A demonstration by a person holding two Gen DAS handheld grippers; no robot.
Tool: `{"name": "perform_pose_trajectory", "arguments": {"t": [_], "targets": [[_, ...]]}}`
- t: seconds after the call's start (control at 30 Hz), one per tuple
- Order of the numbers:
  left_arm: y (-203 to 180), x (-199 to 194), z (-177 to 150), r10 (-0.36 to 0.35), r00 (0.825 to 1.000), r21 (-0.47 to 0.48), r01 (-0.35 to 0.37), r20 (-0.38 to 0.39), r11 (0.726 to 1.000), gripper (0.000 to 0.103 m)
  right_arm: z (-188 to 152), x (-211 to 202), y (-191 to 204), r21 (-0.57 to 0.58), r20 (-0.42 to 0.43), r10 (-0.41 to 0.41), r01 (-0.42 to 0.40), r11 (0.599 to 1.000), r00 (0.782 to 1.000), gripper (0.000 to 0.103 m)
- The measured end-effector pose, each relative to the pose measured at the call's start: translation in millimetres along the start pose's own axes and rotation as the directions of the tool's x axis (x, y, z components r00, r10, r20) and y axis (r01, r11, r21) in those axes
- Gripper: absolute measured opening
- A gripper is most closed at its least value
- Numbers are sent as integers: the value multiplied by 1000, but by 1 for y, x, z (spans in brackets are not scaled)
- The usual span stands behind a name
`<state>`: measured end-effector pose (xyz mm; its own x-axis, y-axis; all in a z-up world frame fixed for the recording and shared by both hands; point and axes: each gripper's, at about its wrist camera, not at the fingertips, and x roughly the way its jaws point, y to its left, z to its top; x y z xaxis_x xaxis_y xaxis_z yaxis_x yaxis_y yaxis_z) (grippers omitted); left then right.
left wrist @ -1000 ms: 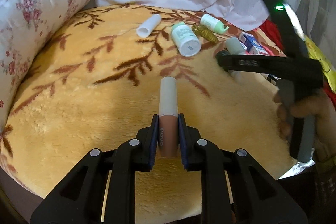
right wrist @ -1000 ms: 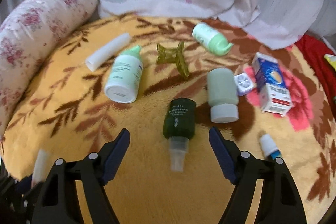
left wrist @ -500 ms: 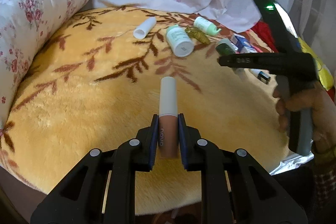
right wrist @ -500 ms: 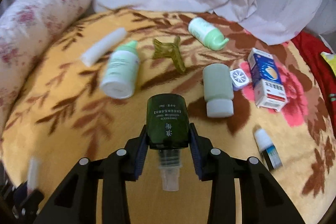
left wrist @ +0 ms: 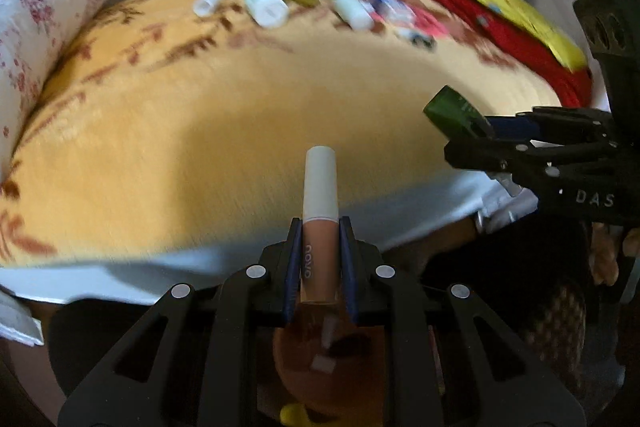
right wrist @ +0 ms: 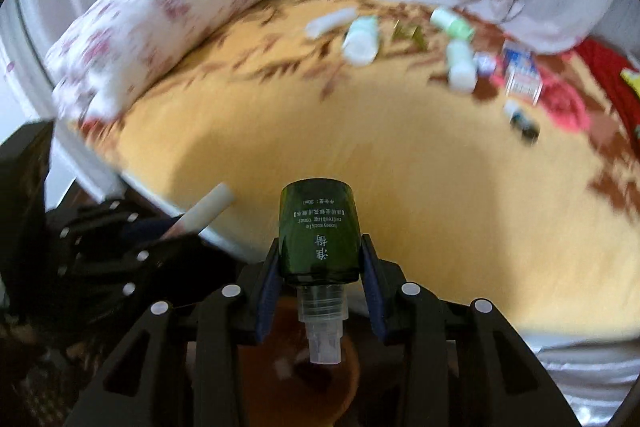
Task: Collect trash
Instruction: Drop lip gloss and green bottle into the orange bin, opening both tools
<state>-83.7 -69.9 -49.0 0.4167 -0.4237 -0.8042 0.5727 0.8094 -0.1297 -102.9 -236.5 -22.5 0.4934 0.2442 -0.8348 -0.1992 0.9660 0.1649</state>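
My left gripper (left wrist: 320, 243) is shut on a tan tube with a white cap (left wrist: 319, 195), held past the bed's near edge above a brown round container (left wrist: 320, 367) below. My right gripper (right wrist: 319, 259) is shut on a dark green toner bottle (right wrist: 318, 231), clear nozzle toward the camera, also above a brown container (right wrist: 296, 379). The green bottle (left wrist: 454, 113) and right gripper show at the right of the left wrist view. The tube (right wrist: 208, 211) shows at the left of the right wrist view.
Several bottles and small boxes lie at the far side of the yellow blanket (left wrist: 240, 99): a white tube (right wrist: 330, 21), white-green bottles (right wrist: 362, 41), a blue-white carton (right wrist: 520, 75). A floral pillow (right wrist: 160, 27) lies left. Red cloth (left wrist: 500, 27) lies right.
Both grippers have pulled back from the bed toward its near edge with their items. The right gripper, open a second ago, closed on the green bottle and lifted it.
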Motion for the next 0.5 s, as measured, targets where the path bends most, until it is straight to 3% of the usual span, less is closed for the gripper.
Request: {"name": "perform_pose_trajectory", "arguments": {"t": [0.3, 0.5], "targets": [[-20, 3, -54, -56, 988, 60, 66, -144, 996, 18, -73, 25, 26, -15, -177, 70, -74, 997, 982, 37], [-25, 1, -60, -58, 986, 72, 70, -157, 995, 18, -88, 30, 34, -35, -245, 76, -87, 996, 967, 41]]}}
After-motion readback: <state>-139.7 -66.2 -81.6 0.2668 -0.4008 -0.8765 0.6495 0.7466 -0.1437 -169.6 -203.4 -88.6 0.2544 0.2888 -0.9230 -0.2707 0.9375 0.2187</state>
